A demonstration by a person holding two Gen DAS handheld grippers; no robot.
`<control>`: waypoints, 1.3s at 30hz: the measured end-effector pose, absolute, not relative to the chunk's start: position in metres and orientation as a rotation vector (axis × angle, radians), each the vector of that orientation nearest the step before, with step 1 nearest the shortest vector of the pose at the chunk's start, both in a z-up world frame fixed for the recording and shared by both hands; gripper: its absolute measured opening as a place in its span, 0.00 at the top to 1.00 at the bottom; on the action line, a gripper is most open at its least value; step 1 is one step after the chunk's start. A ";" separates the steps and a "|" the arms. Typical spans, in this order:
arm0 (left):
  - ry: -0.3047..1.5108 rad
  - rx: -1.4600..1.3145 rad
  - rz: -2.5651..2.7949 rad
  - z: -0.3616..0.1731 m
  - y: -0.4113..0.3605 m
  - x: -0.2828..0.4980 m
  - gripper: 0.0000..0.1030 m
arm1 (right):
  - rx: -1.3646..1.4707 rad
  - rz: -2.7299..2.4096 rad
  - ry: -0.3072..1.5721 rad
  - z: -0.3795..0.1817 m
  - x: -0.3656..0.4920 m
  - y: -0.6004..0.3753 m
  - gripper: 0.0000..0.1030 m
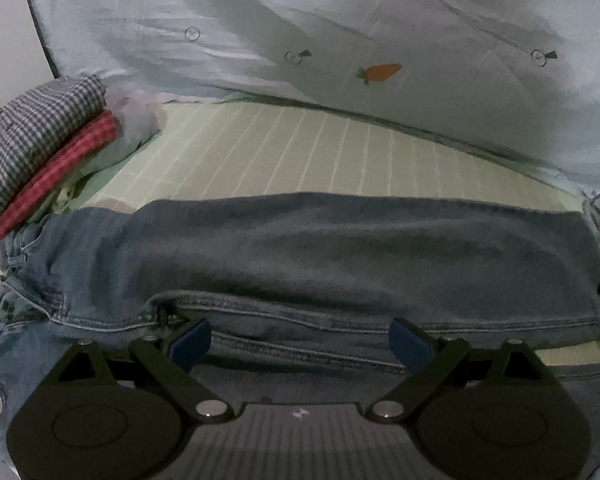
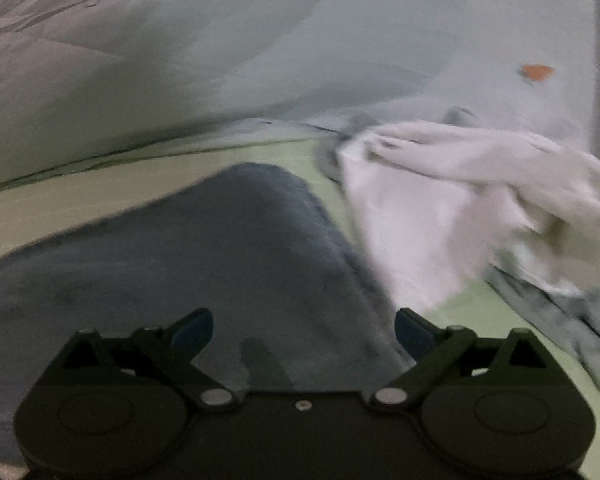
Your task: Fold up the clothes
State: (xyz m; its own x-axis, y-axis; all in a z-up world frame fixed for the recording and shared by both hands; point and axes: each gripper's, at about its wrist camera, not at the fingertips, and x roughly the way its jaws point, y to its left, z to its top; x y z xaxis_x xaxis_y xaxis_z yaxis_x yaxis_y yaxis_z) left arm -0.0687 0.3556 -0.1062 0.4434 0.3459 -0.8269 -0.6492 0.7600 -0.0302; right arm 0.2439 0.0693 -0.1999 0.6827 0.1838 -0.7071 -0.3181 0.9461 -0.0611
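The jeans lie across the green grid-pattern sheet, doubled lengthwise with the seamed edges stacked at the near side, directly in front of the left gripper. Its fingers stand wide apart and grip nothing; the right gripper is likewise spread and empty, poised above the rounded far end of the denim. Risk, as a judgement: the stacked layers are thick and stiff, so a pinch at the seam may catch only the top layer, and a lift would then peel the fold open. A pull from one end alone could drag the whole garment across the sheet and skew its edges. The loose white garment lies just beside the right end of the jeans and could be caught in the next fold. The folded stack of checked clothes at the left end sits close enough to be pushed over by a sliding waistband. The surface is a soft bed; a pale carrot-print quilt is heaped along the far side, and little else of the room shows.
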 end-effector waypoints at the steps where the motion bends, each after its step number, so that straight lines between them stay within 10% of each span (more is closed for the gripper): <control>1: 0.928 -0.371 0.639 -0.108 0.356 -0.069 0.07 | -0.184 0.298 0.766 -0.200 0.251 0.075 0.04; 16: 1.019 -0.308 0.753 -0.117 0.380 -0.074 0.07 | -0.166 0.228 0.818 -0.223 0.380 0.125 0.07; 39: 1.197 -0.478 0.572 -0.203 0.481 -0.132 0.01 | -0.379 0.622 0.814 -0.200 0.108 0.344 0.02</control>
State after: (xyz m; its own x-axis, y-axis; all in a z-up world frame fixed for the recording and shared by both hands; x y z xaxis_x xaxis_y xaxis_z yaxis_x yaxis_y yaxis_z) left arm -0.1321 0.4808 -0.2028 0.2560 0.1585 -0.9536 -0.6423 0.7651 -0.0453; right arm 0.1079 0.3442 -0.2003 0.5258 0.3655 -0.7680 -0.6448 0.7602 -0.0796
